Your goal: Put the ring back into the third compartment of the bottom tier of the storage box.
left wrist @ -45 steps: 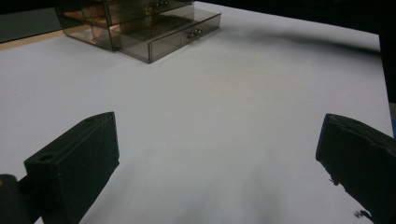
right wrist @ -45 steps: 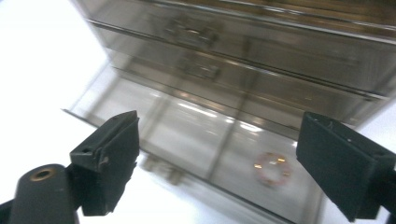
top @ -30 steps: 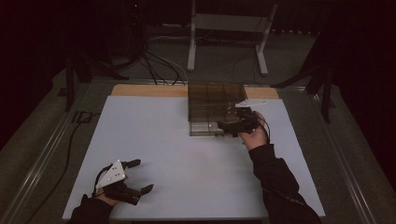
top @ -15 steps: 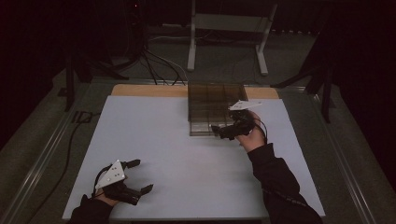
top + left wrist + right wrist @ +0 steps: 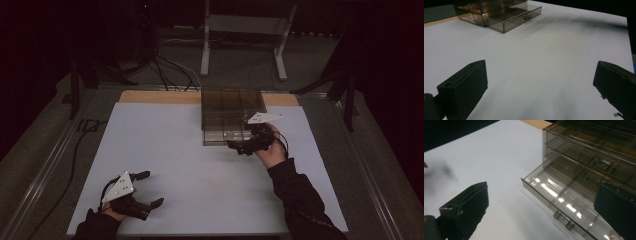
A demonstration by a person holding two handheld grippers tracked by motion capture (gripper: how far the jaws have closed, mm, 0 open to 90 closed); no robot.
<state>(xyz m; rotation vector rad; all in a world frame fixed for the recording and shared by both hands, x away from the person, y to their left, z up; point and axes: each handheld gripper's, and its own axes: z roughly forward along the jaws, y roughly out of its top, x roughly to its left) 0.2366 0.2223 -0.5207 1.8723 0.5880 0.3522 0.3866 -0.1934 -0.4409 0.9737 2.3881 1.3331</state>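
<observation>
a smoked clear-plastic drawer unit (image 5: 231, 112) stands at the far edge of the white table (image 5: 165, 145), right of centre. its bottom drawer (image 5: 564, 205) is pulled partway out and looks empty, with a small knob (image 5: 562, 220) on its front wall. the right gripper (image 5: 240, 146) hangs just in front of that drawer, jaws spread wide and holding nothing; in the right gripper view the knob lies between the two jaws, though not yet touched. the left gripper (image 5: 150, 189) rests near the front left corner of the table, well apart from the unit, jaws likewise spread and empty. the unit is probably light, rigid and slick, so it may skate on the smooth table if the drawer is pushed hard. the thin walls look brittle. the knob is the natural place to pinch; failing that, a flat push on the drawer front, perhaps with the left gripper steadying the casing.
</observation>
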